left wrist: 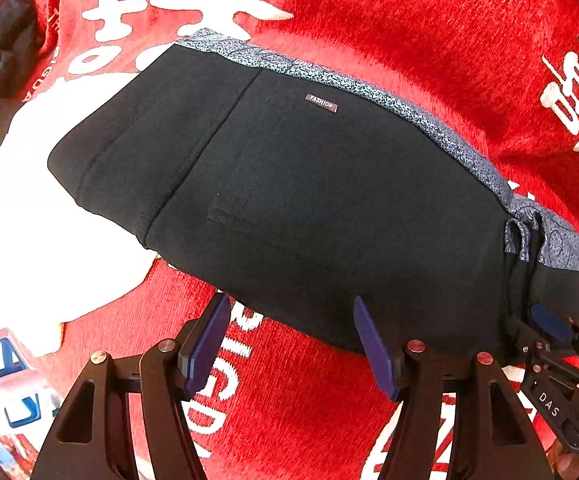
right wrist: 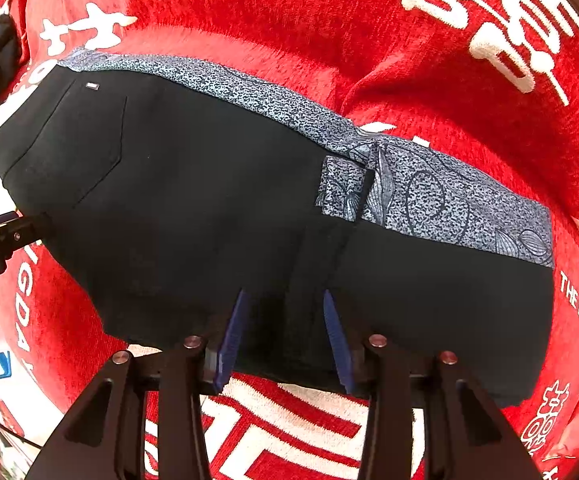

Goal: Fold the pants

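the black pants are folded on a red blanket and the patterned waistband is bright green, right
Not quite. The pants do lie folded on the red blanket, but the patterned waistband is blue-grey with a dark speckled print, not bright green. The right wrist view shows it most clearly, running along the far edge of the black fabric.

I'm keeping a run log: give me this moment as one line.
stage: black folded pants flat on red printed cloth | left gripper: open, at near edge | right gripper: open, over near edge
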A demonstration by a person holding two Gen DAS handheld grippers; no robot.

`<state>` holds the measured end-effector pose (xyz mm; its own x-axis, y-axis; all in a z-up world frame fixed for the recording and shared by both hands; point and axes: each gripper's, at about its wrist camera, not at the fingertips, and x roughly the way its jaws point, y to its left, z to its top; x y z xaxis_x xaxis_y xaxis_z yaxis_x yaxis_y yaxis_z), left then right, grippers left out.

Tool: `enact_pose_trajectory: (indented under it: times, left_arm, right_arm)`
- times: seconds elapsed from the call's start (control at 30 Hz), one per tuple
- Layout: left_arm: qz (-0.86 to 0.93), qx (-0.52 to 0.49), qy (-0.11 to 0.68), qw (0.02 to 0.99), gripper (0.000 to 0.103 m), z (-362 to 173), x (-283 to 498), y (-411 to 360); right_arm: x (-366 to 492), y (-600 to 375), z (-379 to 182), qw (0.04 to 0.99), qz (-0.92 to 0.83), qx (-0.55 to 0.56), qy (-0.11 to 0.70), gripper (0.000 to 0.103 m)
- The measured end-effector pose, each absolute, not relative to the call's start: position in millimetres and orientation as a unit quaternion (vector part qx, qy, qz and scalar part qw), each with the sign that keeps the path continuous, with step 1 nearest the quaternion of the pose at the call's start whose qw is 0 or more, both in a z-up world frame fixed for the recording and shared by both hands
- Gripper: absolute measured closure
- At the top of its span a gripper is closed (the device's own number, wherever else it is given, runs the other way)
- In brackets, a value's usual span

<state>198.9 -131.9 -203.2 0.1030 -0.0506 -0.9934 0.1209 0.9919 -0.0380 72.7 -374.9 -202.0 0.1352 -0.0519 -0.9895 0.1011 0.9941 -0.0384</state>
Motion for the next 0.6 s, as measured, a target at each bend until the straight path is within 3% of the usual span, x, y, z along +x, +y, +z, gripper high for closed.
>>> enact_pose_trajectory:
  times: [0.6]
  left_arm:
    - [-0.039, 0.015, 0.671, 0.740, 0.038, -209, 208, -112]
  right_arm:
    - [72, -360, -190, 0.761, -0.027, 0.046, 0.647, 0.057]
